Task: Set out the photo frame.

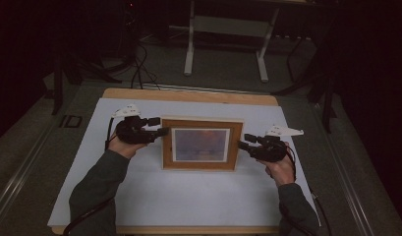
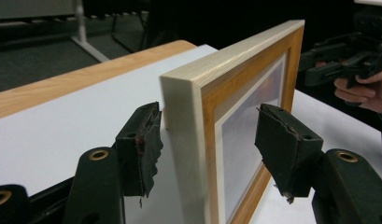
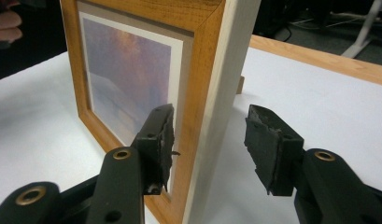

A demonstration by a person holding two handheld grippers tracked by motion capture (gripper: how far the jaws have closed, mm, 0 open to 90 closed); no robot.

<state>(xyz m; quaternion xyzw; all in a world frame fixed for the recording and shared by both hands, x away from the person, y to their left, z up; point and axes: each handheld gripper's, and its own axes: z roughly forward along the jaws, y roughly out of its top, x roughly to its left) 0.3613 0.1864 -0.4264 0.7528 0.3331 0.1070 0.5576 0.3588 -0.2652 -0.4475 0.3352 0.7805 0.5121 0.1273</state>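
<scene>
A wooden picture frame (image 1: 202, 144) with a pale mat and a hazy orange-blue picture stands upright on the white sheet (image 1: 179, 196), facing the person. My left gripper (image 1: 161, 127) is at its left edge. In the left gripper view my left gripper (image 2: 207, 140) is open, and the frame's edge (image 2: 244, 79) sits between the pads with a gap on both sides. My right gripper (image 1: 244, 141) is at the frame's right edge. In the right gripper view my right gripper (image 3: 209, 135) is open astride the frame (image 3: 128, 70), the front pad close to the wood and the back pad well clear.
The white sheet covers a wooden tabletop (image 1: 188, 95), whose far edge shows. A small wooden stand (image 3: 240, 84) pokes out behind the frame. Past the table are a dark floor, cables and a white table's legs (image 1: 188, 54). The right gripper (image 2: 338, 60) shows in the left gripper view.
</scene>
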